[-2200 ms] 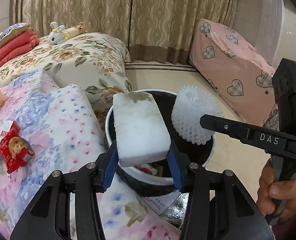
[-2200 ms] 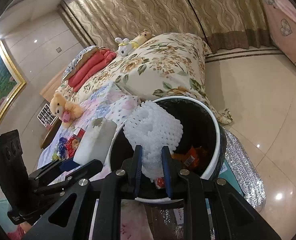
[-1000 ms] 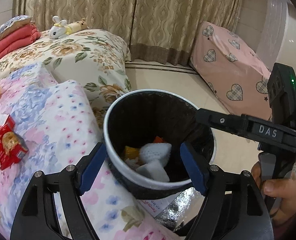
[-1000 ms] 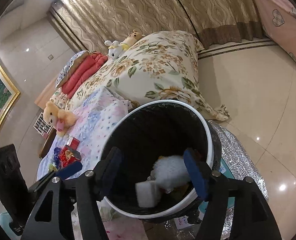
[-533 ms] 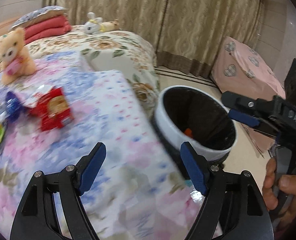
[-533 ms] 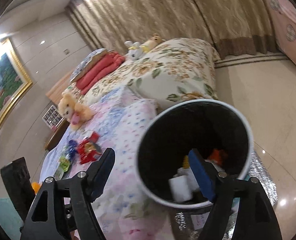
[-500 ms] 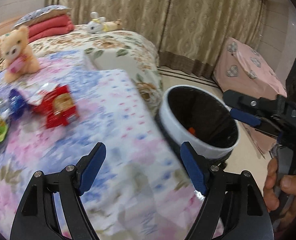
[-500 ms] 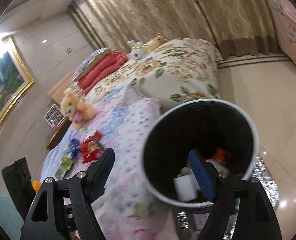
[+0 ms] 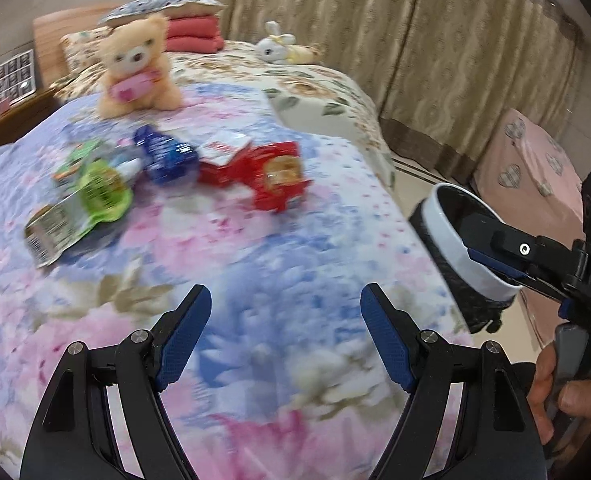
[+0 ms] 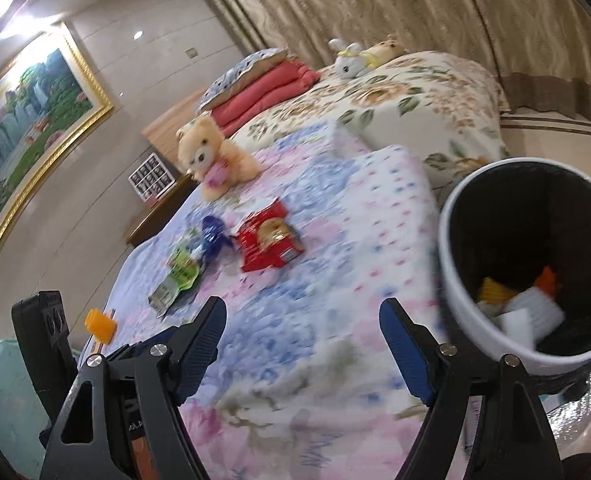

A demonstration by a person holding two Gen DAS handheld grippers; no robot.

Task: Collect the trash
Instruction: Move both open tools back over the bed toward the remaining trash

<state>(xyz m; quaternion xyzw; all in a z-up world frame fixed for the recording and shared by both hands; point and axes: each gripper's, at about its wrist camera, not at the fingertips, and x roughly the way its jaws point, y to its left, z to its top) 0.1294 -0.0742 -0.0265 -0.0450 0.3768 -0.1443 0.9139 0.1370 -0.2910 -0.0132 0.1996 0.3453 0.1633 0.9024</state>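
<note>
Bed, floral quilt (image 9: 255, 248): teddy bear (image 9: 135, 68), red snack packet (image 9: 271, 176), blue wrapper (image 9: 167, 160), green pouch (image 9: 83, 204), orange piece (image 10: 101, 326) near edge.

Four wrappers are lying on the bed (image 9: 255, 264) — one red (image 9: 273, 178), one blue (image 9: 167, 158), one green (image 9: 103, 194) and one silver-backed (image 9: 49, 230) just beside the green. One orange piece (image 10: 101, 326) is sitting apart near the bed's edge. Three plush toys are showing: one bear (image 9: 137, 68), one white rabbit (image 9: 275, 46) and one yellow toy (image 9: 303, 53) touching it. One bin (image 10: 459, 280) is standing beside the bed, holding two white pieces (image 10: 531, 316) and some orange and yellow scraps — too blurred to count. Two claws are showing, left (image 9: 285, 334) and right (image 10: 303, 346). One framed painting (image 10: 27, 112) is hanging on the wall.
</note>
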